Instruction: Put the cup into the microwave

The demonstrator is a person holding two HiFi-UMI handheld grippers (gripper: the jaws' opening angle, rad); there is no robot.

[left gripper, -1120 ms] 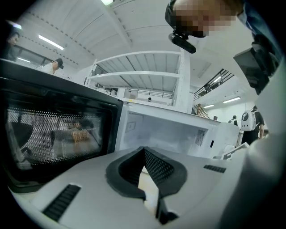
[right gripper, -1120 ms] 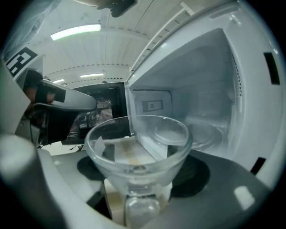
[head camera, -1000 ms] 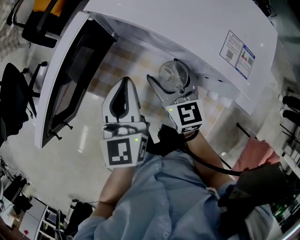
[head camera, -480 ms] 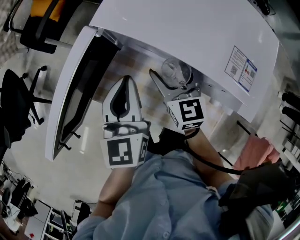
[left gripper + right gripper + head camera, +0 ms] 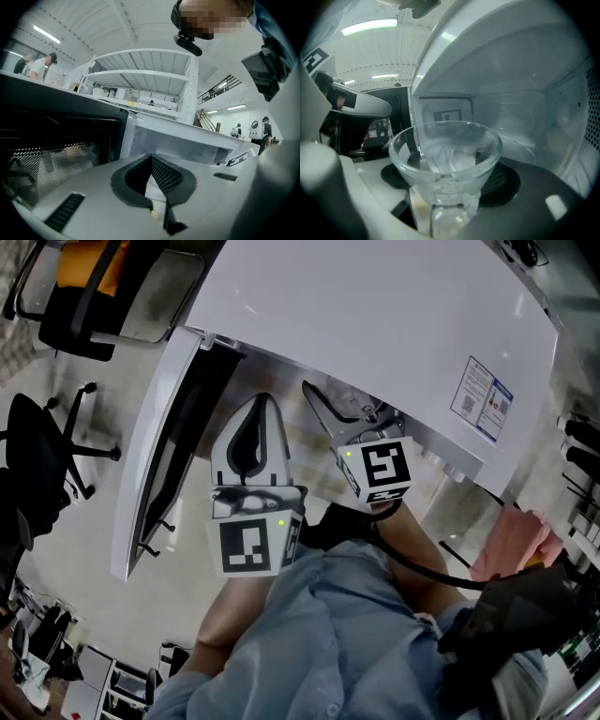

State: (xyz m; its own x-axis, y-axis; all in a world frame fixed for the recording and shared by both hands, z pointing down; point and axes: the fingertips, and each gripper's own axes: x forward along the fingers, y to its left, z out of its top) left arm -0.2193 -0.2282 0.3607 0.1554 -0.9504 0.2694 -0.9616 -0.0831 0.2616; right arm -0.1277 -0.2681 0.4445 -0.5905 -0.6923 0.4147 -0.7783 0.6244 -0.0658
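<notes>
A clear glass cup point(image 5: 445, 150) stands upright between the jaws of my right gripper point(image 5: 447, 180), which is shut on its lower part. The cup sits at the mouth of the white microwave's cavity point(image 5: 525, 117). In the head view the microwave's top point(image 5: 375, 324) hides the cup and the tips of my right gripper point(image 5: 349, 413). My left gripper point(image 5: 261, 409) is beside the right one, shut with nothing in it, in front of the open door point(image 5: 164, 456). In its own view the left gripper's point(image 5: 151, 157) pads meet at the tips, facing the door's dark window point(image 5: 56, 140).
The microwave door swings out to the left. Office chairs point(image 5: 47, 446) stand on the floor at the far left. A sticker point(image 5: 486, 399) marks the microwave's top at the right. People stand in the background point(image 5: 37, 63) of the left gripper view.
Both grippers have moved forward toward the microwave. The cup, visible in the head view a second ago, has slipped under the microwave's top.
</notes>
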